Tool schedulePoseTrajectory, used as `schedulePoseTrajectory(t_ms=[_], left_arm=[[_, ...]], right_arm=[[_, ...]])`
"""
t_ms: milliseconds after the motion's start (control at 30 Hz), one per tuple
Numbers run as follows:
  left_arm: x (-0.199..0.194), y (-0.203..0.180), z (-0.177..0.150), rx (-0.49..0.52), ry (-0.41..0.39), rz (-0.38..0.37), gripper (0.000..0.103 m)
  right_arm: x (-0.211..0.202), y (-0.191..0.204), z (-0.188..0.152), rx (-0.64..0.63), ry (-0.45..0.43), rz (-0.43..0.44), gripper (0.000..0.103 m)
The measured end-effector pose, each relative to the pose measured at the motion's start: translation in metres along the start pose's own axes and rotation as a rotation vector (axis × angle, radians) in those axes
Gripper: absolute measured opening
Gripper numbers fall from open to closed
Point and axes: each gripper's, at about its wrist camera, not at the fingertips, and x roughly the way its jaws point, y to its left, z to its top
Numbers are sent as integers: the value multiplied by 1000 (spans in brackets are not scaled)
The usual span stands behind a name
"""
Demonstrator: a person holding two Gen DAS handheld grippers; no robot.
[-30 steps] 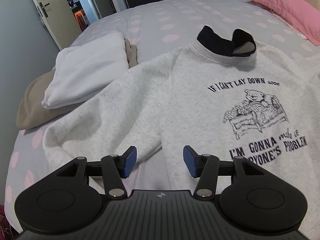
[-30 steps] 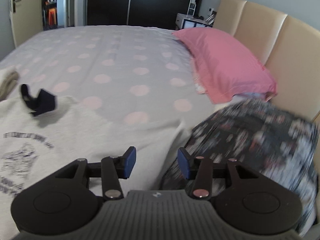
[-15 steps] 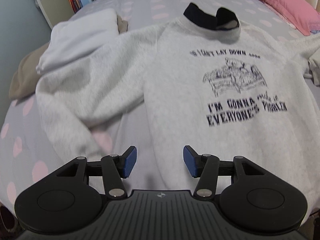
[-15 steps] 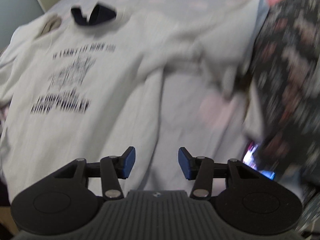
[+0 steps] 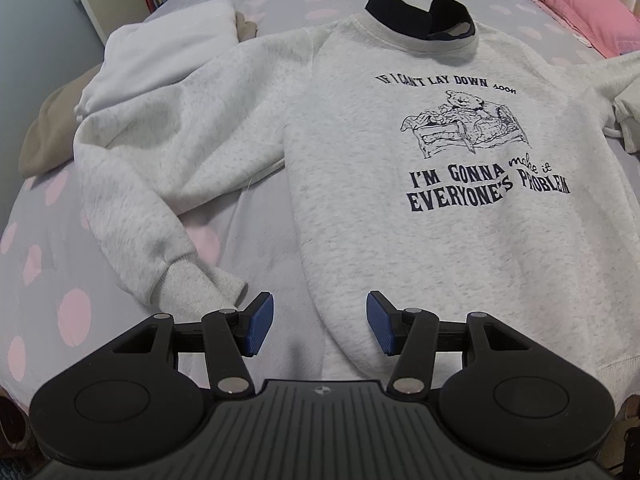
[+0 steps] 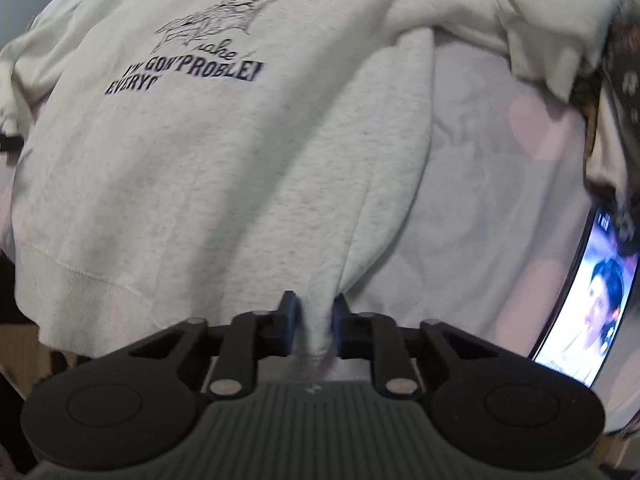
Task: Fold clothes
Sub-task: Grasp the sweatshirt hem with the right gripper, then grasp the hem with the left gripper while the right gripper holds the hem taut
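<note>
**Closing on the sweatshirt hem**

Pinching in now, the right gripper (image 6: 314, 326) has a gathered fold of the grey sweatshirt (image 6: 208, 168) at its bottom corner between its blue pads, jaws closing on the cloth. The sweatshirt lies face up on the spotted bedspread (image 5: 256, 236), printed side showing, one sleeve (image 5: 160, 208) bent beside the body. Over on the other side, the left gripper (image 5: 320, 326) hangs above the hem's edge with jaws spread, nothing between them. A white folded garment (image 5: 160, 44) sits near the shoulder.

Soft even light, right-wrist motion blur
</note>
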Motion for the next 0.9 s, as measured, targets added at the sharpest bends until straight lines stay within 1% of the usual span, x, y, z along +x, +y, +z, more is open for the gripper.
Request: schedulePoseTrajectory(t_ms=[100, 167, 233, 367, 467, 533, 600, 700, 800, 833, 867, 900], left_arm=[[-1, 0, 0, 5, -5, 2, 50], [-1, 0, 1, 1, -6, 0, 50], [-1, 0, 2, -2, -10, -2, 50], [-4, 1, 3, -1, -21, -7, 50], [-5, 2, 4, -3, -26, -9, 50], [-5, 3, 3, -7, -27, -9, 50], [-6, 5, 3, -12, -28, -5, 50], [-6, 11, 2, -25, -21, -1, 50], [-7, 18, 1, -36, -9, -1, 50], [-8, 21, 1, -40, -8, -3, 50], [-9, 23, 0, -43, -6, -4, 50], [-9, 25, -2, -42, 0, -6, 50]], right_arm=[[-13, 9, 1, -74, 4, -37, 9], [-27, 9, 4, -110, 17, -70, 8], [-42, 10, 6, -174, 28, -117, 8], [-58, 9, 13, -313, 100, -201, 7], [-51, 0, 12, -344, 173, -236, 7], [-37, -8, 11, -318, 219, -220, 7], [-19, -11, 8, -296, 246, -213, 7], [-4, -9, 4, -306, 268, -220, 8], [-6, -1, 5, -344, 250, -243, 12], [-9, 1, 5, -359, 233, -257, 16], [-12, 4, 4, -371, 213, -268, 22], [-16, 6, 4, -377, 190, -277, 35]])
